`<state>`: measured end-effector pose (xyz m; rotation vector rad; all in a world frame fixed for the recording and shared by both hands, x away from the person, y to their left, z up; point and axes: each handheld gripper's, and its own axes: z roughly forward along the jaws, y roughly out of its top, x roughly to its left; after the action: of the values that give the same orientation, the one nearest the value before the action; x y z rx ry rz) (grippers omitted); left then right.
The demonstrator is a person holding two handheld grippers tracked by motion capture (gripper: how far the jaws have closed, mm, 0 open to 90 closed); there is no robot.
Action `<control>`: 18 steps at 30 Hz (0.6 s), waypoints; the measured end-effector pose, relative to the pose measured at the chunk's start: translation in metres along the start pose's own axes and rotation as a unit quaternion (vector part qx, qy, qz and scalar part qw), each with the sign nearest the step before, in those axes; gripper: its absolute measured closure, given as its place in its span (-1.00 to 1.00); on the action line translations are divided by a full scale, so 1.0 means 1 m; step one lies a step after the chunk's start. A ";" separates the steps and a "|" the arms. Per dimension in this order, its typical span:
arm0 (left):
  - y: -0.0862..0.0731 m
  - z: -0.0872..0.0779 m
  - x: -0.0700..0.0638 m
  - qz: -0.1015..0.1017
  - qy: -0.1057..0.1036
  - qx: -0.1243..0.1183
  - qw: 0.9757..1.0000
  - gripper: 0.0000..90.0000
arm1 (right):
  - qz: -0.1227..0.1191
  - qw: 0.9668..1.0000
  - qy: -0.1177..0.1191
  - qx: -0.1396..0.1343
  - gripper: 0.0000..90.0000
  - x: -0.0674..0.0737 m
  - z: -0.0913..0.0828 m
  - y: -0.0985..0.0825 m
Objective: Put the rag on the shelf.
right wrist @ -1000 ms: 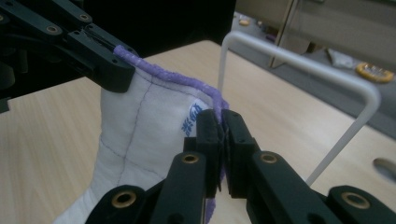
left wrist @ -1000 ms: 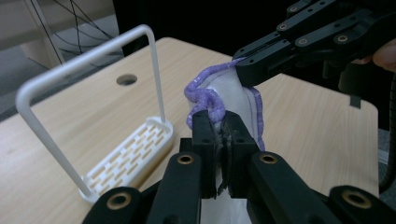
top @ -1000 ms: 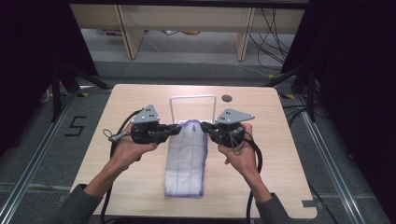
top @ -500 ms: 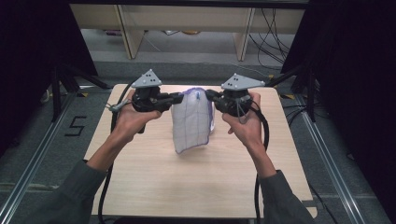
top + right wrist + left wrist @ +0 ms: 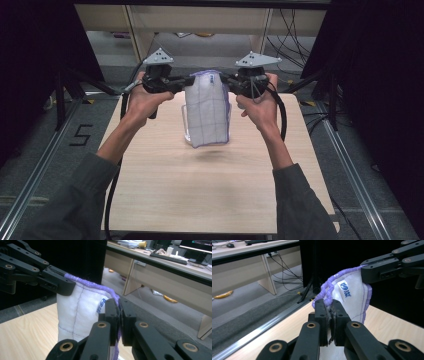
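A white cloth [image 5: 207,112] with purple edging and a stitched grid hangs in the air above the far half of the wooden table [image 5: 200,195]. My left gripper [image 5: 186,83] is shut on its top left corner, and my right gripper [image 5: 226,83] is shut on its top right corner. In the left gripper view the jaws pinch the purple hem of the cloth [image 5: 352,293], with the other gripper [image 5: 372,271] clamped on the far corner. The right gripper view has the cloth [image 5: 80,312] hanging left of its closed jaws [image 5: 119,312], and the other gripper [image 5: 58,283] on the top edge.
A clear acrylic stand [image 5: 186,122] is partly hidden behind the cloth on the table. Desks [image 5: 170,272] and cables [image 5: 287,270] lie beyond the far edge. Dark frames and floor rails [image 5: 45,165] flank the table.
Both grippers have risen and moved toward the far side, lifting the cloth off the table; it now hangs free between them instead of lying flat.
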<state>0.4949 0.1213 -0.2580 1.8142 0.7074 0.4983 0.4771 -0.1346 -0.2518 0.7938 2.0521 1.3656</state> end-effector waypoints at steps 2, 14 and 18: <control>0.003 0.003 0.006 -0.012 0.003 -0.002 1.000 0.88 | 0.006 1.000 0.002 -0.001 0.94 -0.003 0.003 0.003; 0.015 0.011 0.019 -0.035 0.004 -0.011 0.999 0.88 | 0.020 1.000 -0.009 -0.015 0.93 -0.019 0.012 0.017; 0.021 0.011 0.020 -0.038 0.010 -0.012 0.999 0.88 | 0.018 1.000 -0.016 -0.015 0.93 -0.021 0.012 0.018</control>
<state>0.5211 0.1223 -0.2422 1.7554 0.7782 0.4745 0.5025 -0.1368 -0.2362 0.8378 1.9979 1.3918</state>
